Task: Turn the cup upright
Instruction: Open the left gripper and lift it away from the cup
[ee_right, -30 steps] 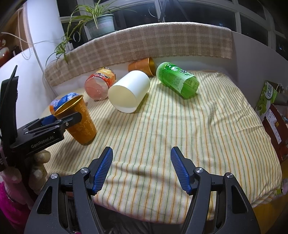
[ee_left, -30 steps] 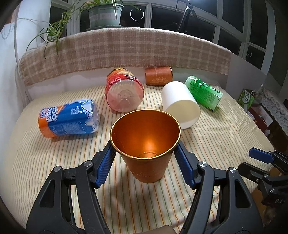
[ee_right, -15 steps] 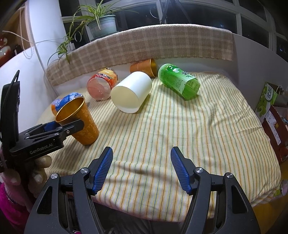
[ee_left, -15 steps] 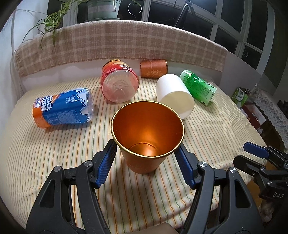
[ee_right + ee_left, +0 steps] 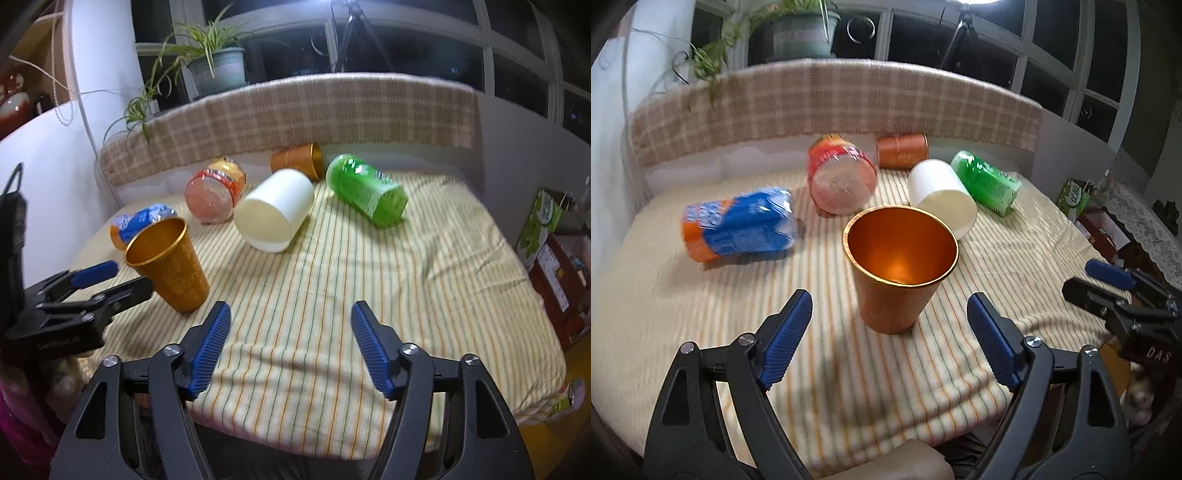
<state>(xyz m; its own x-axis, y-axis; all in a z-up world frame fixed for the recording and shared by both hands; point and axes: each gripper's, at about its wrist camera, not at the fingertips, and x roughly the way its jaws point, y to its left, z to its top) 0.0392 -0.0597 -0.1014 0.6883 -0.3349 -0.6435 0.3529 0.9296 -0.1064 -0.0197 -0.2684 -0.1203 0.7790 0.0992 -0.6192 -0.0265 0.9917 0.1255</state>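
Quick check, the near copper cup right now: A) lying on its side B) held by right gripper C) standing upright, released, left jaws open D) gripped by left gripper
C: the copper cup stands mouth-up on the striped cloth, and the left gripper is open with both pads clear of its sides; the right gripper is open over bare cloth.

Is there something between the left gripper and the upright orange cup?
Nothing visible. The left gripper is open, and the orange cup stands upright just ahead of its fingers, with only bare striped cloth between them. The white cup lies behind it.
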